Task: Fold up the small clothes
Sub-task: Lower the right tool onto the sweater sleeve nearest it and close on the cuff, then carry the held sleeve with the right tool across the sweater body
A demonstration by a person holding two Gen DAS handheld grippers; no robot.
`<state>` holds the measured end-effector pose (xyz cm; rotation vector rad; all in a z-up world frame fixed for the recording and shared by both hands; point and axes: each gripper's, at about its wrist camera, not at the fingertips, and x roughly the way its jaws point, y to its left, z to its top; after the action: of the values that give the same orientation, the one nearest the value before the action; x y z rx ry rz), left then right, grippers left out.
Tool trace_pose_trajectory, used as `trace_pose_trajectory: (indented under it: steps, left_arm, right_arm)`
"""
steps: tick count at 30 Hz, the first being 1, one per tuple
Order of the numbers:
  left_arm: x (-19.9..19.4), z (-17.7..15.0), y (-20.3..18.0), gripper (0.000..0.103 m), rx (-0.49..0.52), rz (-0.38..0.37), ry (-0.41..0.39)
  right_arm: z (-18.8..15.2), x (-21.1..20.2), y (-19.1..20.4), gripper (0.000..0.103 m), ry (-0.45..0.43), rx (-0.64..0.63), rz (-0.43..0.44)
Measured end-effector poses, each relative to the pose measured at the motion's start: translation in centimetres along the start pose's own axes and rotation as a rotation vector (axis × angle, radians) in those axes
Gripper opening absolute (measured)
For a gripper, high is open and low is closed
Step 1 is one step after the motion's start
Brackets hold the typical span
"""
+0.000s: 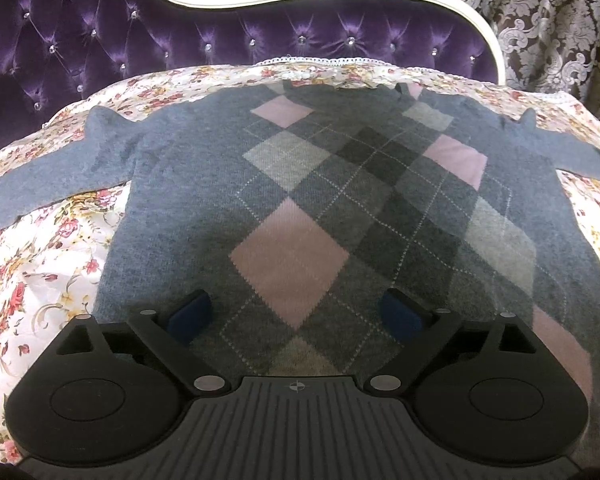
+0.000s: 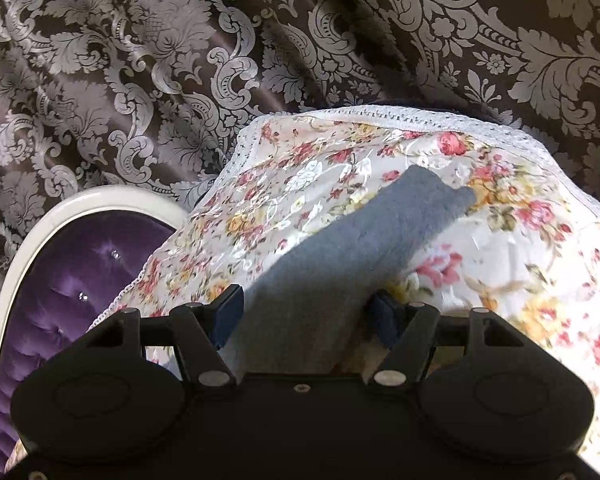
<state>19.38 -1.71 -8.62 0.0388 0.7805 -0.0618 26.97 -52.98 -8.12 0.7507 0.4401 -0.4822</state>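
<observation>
Overhead, left tool [image 1: 296, 314] gapes above fuzzy argyle sweater [image 1: 300, 200]; right tool [image 2: 308, 312] seemingly straddles its sleeve [image 2: 364, 240] unpinched.

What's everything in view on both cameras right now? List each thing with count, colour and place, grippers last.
sweater: one, grey with pink and grey diamonds, spread flat on the bedspread, both sleeves out to the sides
sleeve: one, plain grey, lying on the bedspread and running between the right gripper's fingers
bedspread: one, white with red and yellow flowers and a lace edge, under the sweater
headboard: one, purple tufted with a cream frame, behind the sweater
curtain: one, brown with silver leaf pattern, behind the bed
left gripper: black with blue pads, open above the sweater's lower part
right gripper: black with blue pads, astride the sleeve; grip unclear
</observation>
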Motion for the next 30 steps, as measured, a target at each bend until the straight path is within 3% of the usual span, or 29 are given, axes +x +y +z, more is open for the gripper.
trace_pose_trajectory:
  steps: [2, 3, 4, 7, 14, 20, 24, 30]
  left_arm:
    - [-0.1, 0.0, 0.0, 0.095, 0.000, -0.001, 0.000]
    - [-0.1, 0.0, 0.0, 0.095, 0.001, -0.001, 0.001]
    - [-0.1, 0.0, 0.0, 0.095, 0.000, -0.001, 0.001]
    - [-0.1, 0.0, 0.0, 0.095, 0.000, -0.001, 0.000]
    - [-0.1, 0.0, 0.0, 0.095, -0.001, 0.001, -0.003]
    - [-0.1, 0.0, 0.2, 0.095, -0.007, -0.004, -0.007]
    - [-0.4, 0.1, 0.4, 0.094, -0.020, -0.021, -0.005]
    - [-1.6, 1.0, 1.8, 0.093, -0.089, -0.111, 0.021]
  right_arm:
    - [0.3, 0.4, 0.0, 0.056, -0.001, -0.002, -0.023]
    - [0.5, 0.5, 0.0, 0.038, 0.004, 0.000, -0.041]
    - [0.7, 0.6, -0.2, 0.011, 0.015, 0.003, -0.044]
    - [1.1, -0.3, -0.6, 0.012, 0.011, 0.002, -0.016]
    - [2.9, -6.4, 0.4, 0.011, -0.061, -0.131, -0.040]
    - [2.9, -7.4, 3.5, 0.012, -0.033, -0.274, -0.120]
    - [2.0, -8.9, 9.1, 0.012, -0.090, -0.417, -0.103]
    - [-3.0, -12.7, 22.0, 0.012, -0.135, -0.702, 0.121]
